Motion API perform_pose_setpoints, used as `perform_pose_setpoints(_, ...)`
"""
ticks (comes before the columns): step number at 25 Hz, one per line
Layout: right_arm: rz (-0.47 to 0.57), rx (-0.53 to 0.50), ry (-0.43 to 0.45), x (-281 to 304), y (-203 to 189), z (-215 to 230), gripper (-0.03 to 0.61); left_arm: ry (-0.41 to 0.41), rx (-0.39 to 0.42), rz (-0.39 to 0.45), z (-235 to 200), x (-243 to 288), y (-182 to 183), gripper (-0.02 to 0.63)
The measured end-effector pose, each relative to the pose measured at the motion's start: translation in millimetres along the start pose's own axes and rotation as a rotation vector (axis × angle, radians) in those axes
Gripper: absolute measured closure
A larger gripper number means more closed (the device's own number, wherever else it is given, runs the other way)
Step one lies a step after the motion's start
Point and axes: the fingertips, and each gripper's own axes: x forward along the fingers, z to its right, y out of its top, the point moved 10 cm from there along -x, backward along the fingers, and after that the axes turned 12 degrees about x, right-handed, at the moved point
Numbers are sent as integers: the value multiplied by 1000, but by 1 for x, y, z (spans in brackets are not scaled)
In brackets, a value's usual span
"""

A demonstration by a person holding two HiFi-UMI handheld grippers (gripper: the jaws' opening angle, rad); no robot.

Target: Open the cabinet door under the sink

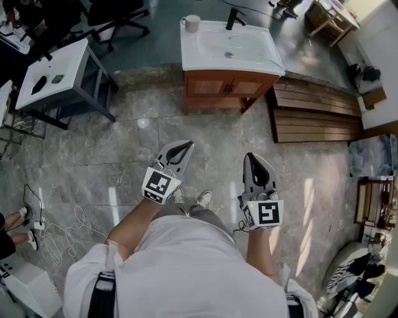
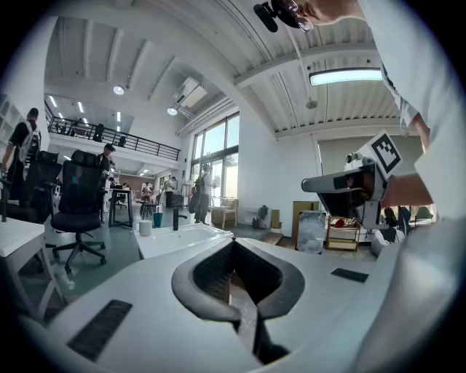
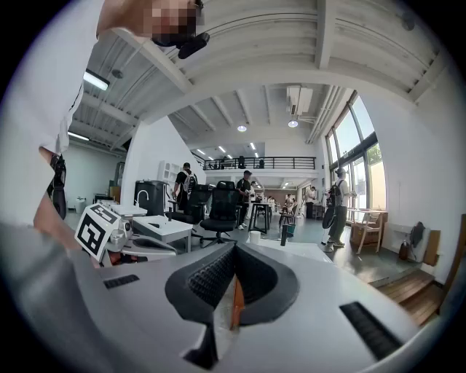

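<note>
The wooden cabinet (image 1: 227, 86) stands under a white sink (image 1: 231, 45) at the far side of the stone floor, its two doors closed. Both grippers hover well short of it, over my shoes. My left gripper (image 1: 185, 146) is shut with nothing between its jaws, and its tips meet in the left gripper view (image 2: 234, 243). My right gripper (image 1: 253, 158) is also shut and empty, pointing at the cabinet. In the right gripper view (image 3: 234, 251) a sliver of the orange cabinet wood (image 3: 237, 300) shows through the jaws. The sink (image 2: 180, 237) lies ahead of the left jaws.
A white cup (image 1: 192, 23) and a black faucet (image 1: 234, 17) sit on the sink. A slatted wooden platform (image 1: 317, 112) lies right of the cabinet. A white table (image 1: 53, 74) stands at the left, and cables (image 1: 62, 231) trail on the floor beside another person's feet (image 1: 25, 218).
</note>
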Motion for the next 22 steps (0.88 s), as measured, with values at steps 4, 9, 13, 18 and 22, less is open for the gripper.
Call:
perform_pose_setpoints(4,-8,-4,-20,-14,4,8,548,-21,-34,17,14,1,9,601)
perform_pose_setpoints(9,-3,18,-8,-24,2,27,548,-2,-24,13,30,16,15,603)
perform_pose_setpoints(13,23,27,26,-35,3,44,548,22,1,2,53,24,20,603)
perform_pose_setpoints(18,70,33,71,-44,2,70,548,68,29,11,73,31,32,603)
perform_pose_setpoints(22,52,55,85,-40,-5,84,547,88,39,-9,81,34,32,601)
